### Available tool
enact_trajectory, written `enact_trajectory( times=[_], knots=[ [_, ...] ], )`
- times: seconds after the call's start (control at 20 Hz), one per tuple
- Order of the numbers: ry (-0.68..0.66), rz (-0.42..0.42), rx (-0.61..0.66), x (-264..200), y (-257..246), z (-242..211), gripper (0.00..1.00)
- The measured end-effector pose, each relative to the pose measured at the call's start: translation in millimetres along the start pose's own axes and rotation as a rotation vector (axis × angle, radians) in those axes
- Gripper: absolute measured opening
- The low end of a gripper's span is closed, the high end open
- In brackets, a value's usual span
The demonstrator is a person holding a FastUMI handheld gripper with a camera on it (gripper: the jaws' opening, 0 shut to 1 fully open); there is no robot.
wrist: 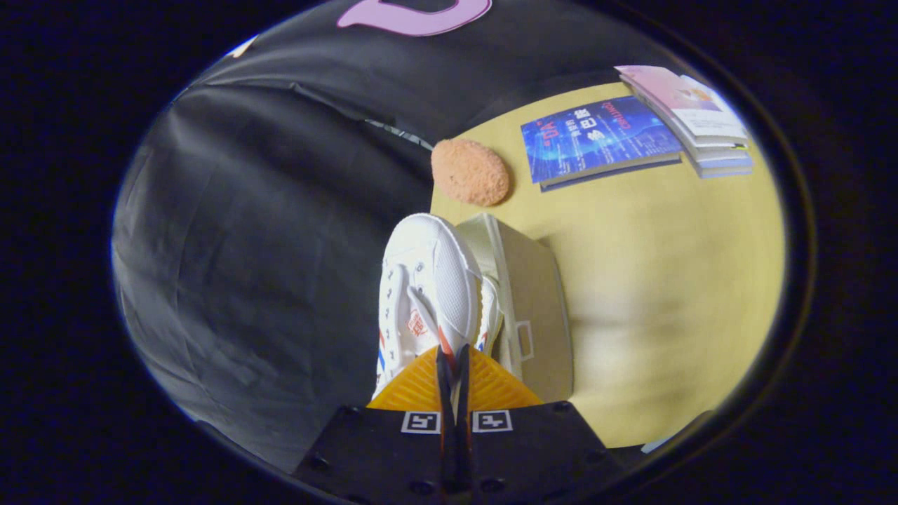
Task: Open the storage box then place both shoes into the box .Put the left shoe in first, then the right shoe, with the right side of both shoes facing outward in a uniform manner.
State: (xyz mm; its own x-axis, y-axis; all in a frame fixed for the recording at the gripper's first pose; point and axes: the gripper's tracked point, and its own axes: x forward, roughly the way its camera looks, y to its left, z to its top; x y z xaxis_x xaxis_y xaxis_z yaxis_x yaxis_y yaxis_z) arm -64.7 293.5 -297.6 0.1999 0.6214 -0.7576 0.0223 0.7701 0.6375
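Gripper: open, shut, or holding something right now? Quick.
Gripper: shut on the white shoe, fingers pinching its edge, held up beside the storage box.

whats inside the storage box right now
A second white shoe shows in the storage box, mostly covered by the white shoe that the gripper fingers pinch. The box's bottom is hidden.

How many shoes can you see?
2. One white shoe is pinched in the gripper, its fingers shut on it. A second white shoe sits behind it inside the storage box, mostly hidden.
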Motion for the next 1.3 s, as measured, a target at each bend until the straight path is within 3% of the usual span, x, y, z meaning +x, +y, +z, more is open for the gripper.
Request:
enact_trajectory(
  times=[0.45, 0.6, 0.8, 1.3],
  knots=[
    [-0.008, -0.175, -0.069, 35, -27, -12, 0.04],
    [-0.020, -0.136, -0.057, 34, -16, -9, 0.12],
    [-0.061, -0.106, -0.015, 34, -10, 6, 0.15],
    [-0.094, -0.093, -0.034, 16, -14, 18, 0.15]
  ],
)
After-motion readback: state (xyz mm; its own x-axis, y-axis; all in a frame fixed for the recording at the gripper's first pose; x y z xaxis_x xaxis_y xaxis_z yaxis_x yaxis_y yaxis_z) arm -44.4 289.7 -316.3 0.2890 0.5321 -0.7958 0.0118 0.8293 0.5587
